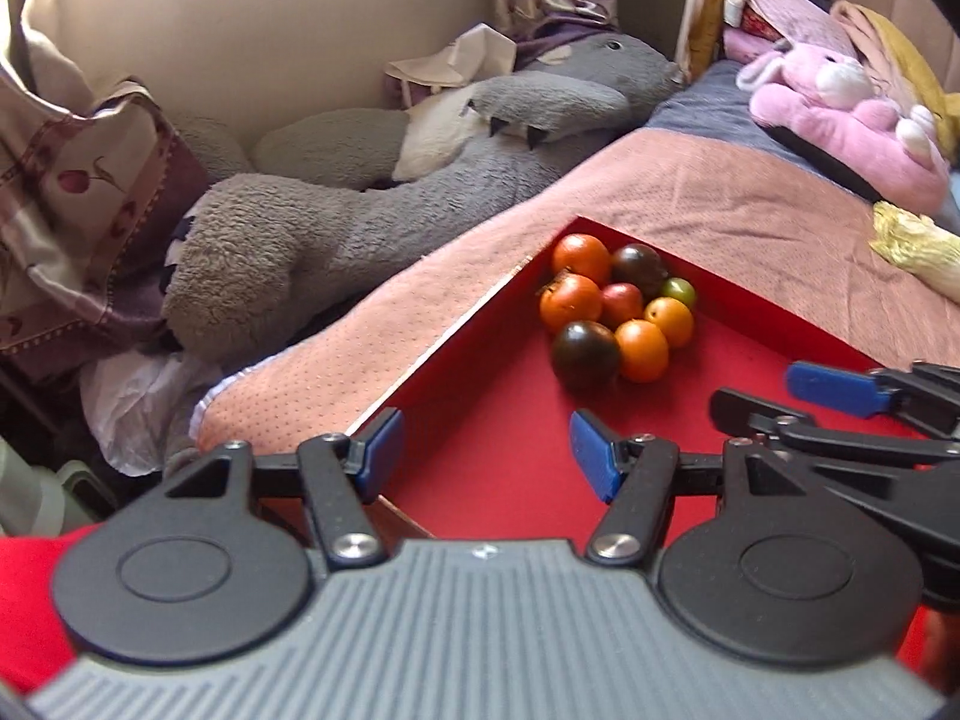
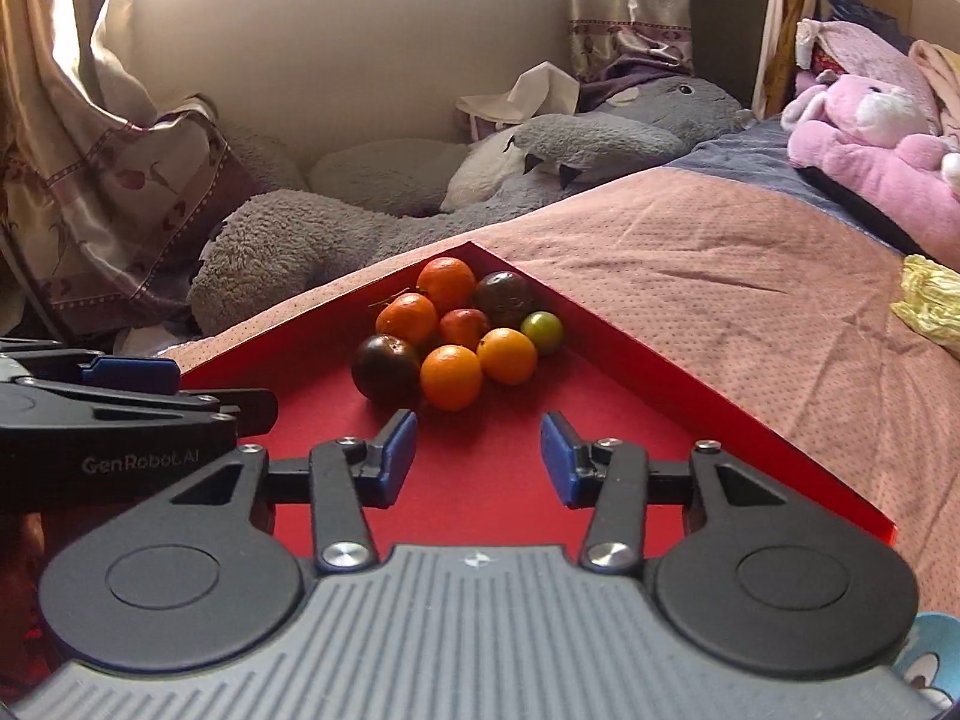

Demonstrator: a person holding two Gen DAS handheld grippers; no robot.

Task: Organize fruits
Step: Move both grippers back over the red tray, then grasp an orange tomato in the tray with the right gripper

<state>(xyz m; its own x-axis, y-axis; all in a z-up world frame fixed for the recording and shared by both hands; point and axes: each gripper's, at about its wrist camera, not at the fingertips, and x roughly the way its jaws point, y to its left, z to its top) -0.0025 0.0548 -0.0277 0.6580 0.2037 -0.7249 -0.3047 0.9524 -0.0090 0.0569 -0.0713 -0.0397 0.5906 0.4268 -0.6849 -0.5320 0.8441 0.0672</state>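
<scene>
A red tray [image 1: 516, 450] [image 2: 492, 480] lies on a pink bedspread. Several small fruits are clustered in its far corner: oranges [image 1: 641, 350] [image 2: 450, 376], two dark purple fruits [image 1: 585, 355] [image 2: 384, 367], a red one [image 1: 622, 303] [image 2: 464, 327] and a small green one [image 1: 678, 291] [image 2: 542, 332]. My left gripper [image 1: 486, 450] is open and empty above the tray's near left edge. My right gripper [image 2: 478, 450] is open and empty over the tray, just short of the fruit. Each gripper shows at the side of the other's view [image 1: 852, 402] [image 2: 126, 396].
A large grey plush toy [image 1: 336, 222] [image 2: 372, 222] lies beside the bed at left. A pink plush rabbit [image 1: 840, 114] [image 2: 876, 144] and a yellow crumpled item [image 1: 918, 246] [image 2: 930, 300] lie on the bed at right. Curtains [image 2: 102, 138] hang at left.
</scene>
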